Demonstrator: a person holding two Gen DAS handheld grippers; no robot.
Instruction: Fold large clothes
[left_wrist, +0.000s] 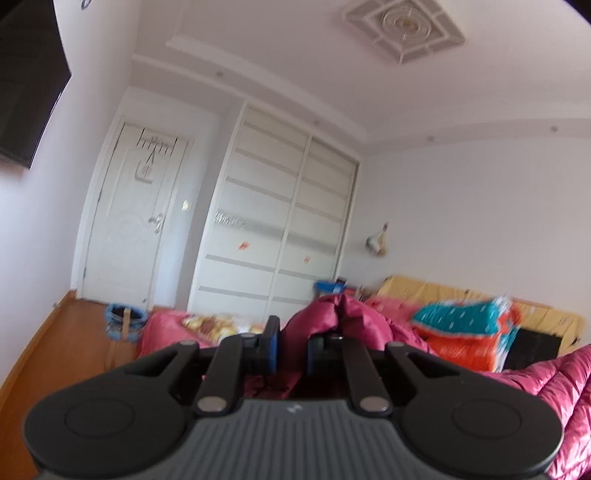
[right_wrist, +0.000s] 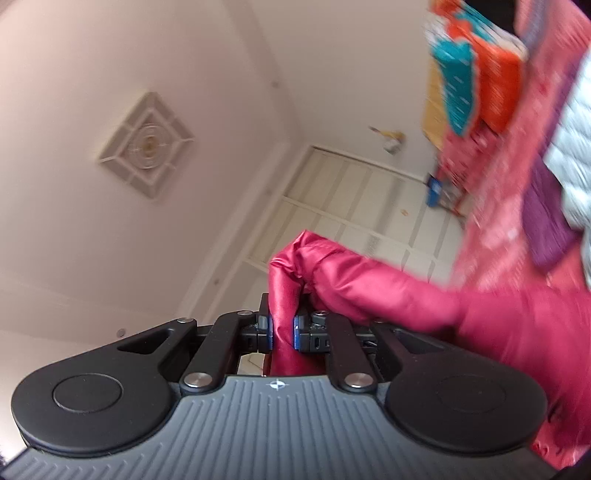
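Left hand-held gripper (left_wrist: 291, 349) pinches a fold of the magenta puffer jacket (left_wrist: 343, 317); right hand-held gripper (right_wrist: 283, 328) clamps another fold, raised before the far white wardrobe (left_wrist: 273, 229), the rest trailing right over the bed (left_wrist: 166, 325); no legible writing

Shiny magenta jacket (right_wrist: 369, 288); teal-and-orange quilt (left_wrist: 465, 332) (white flecks).
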